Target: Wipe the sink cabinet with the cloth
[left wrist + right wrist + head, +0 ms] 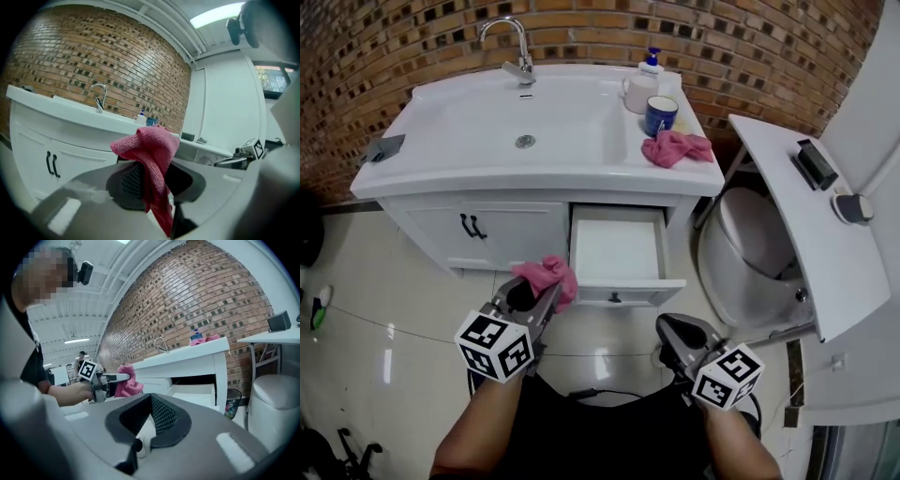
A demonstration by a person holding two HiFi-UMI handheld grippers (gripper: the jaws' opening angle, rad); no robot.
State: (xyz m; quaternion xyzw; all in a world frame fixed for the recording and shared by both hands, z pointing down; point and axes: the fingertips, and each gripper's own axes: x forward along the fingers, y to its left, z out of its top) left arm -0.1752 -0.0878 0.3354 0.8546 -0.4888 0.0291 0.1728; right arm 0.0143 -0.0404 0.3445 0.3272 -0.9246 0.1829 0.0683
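The white sink cabinet (431, 223) stands against a brick wall, and its right drawer (615, 249) is pulled out and empty. My left gripper (546, 289) is shut on a pink cloth (547, 276), held in front of the cabinet just left of the drawer front. In the left gripper view the cloth (153, 146) bunches above the pads and hangs down between them. My right gripper (673, 328) hovers lower, to the right of the drawer, shut with nothing in it. The right gripper view shows its jaws meeting at the tip (150, 399), and the cloth (125, 382) off to the left.
On the counter lie a second pink cloth (675, 147), a blue cup (660, 115), a white mug (637, 92) and a soap bottle (652, 61). The faucet (517, 45) stands behind the basin. A toilet (755, 248) and a white shelf (797, 220) are to the right.
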